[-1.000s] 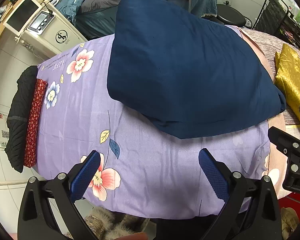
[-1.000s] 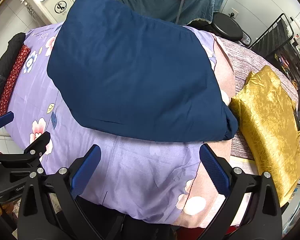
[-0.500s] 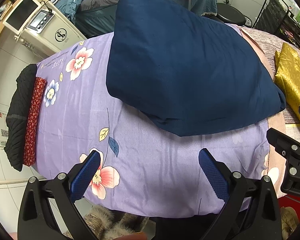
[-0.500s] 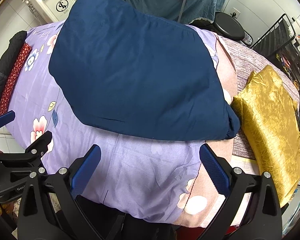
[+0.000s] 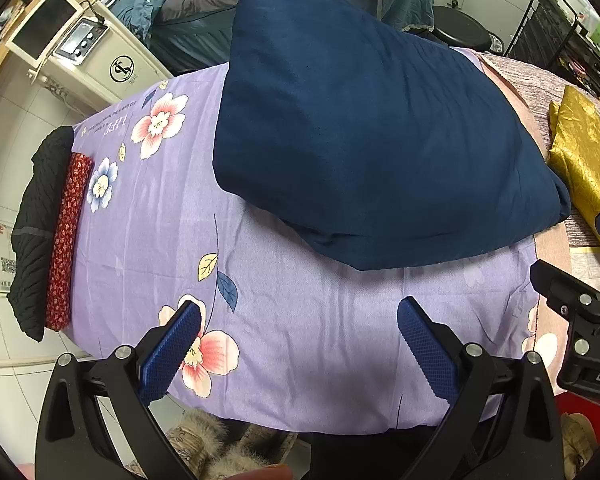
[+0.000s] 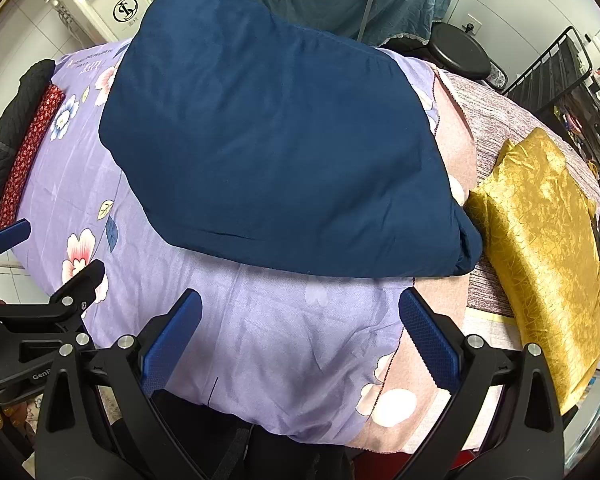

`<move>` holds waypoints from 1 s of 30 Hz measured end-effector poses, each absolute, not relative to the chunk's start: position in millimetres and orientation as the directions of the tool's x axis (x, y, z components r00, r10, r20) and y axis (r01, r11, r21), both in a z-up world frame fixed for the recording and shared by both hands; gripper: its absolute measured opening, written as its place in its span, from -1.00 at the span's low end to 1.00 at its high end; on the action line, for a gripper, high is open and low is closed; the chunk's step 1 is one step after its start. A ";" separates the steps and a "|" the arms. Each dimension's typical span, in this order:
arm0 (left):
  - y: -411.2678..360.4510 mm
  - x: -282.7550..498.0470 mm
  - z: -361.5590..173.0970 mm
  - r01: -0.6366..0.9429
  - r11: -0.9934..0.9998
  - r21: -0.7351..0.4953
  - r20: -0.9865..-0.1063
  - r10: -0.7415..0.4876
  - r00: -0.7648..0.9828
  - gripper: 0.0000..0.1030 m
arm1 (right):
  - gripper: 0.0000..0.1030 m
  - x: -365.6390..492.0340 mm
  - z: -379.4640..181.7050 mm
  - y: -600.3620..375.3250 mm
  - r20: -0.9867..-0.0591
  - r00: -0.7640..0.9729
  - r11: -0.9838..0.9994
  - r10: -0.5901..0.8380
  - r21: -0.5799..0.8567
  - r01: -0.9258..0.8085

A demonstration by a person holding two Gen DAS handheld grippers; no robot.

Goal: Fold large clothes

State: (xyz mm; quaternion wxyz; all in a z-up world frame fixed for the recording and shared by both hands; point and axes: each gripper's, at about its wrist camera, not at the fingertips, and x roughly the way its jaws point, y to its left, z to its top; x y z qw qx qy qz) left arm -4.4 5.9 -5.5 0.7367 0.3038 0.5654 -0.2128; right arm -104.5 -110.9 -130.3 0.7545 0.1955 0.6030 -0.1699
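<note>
Navy garment (image 6: 276, 152), folded to a thick slab on the floral-sheeted worktop (image 5: 300, 344), long axis slanting far-left to near-right, near hem ahead of both grippers and untouched; right gripper (image 6: 300, 336) nearer its bulky right corner, left gripper (image 5: 298, 340) alongside; fingers of each spread wide, empty.

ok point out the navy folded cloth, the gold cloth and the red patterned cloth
navy folded cloth (image 6: 284, 152), right wrist view, middle of its top face
gold cloth (image 6: 540, 240), right wrist view, centre of the crinkled surface
red patterned cloth (image 5: 66, 236), left wrist view, mid-length of the strip
</note>
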 end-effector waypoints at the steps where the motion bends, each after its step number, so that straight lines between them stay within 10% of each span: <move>1: 6.4 -4.6 -5.5 0.657 0.725 0.207 -0.963 0.031 0.269 0.88 | 0.89 -104.5 -130.2 -110.7 -0.976 0.215 0.866 -0.021 0.090 0.492; 30: 8.9 -3.6 -8.6 0.658 0.721 0.219 -0.963 0.052 0.263 0.88 | 0.89 -107.0 -128.0 -114.7 -0.973 0.228 0.856 -0.027 0.095 0.509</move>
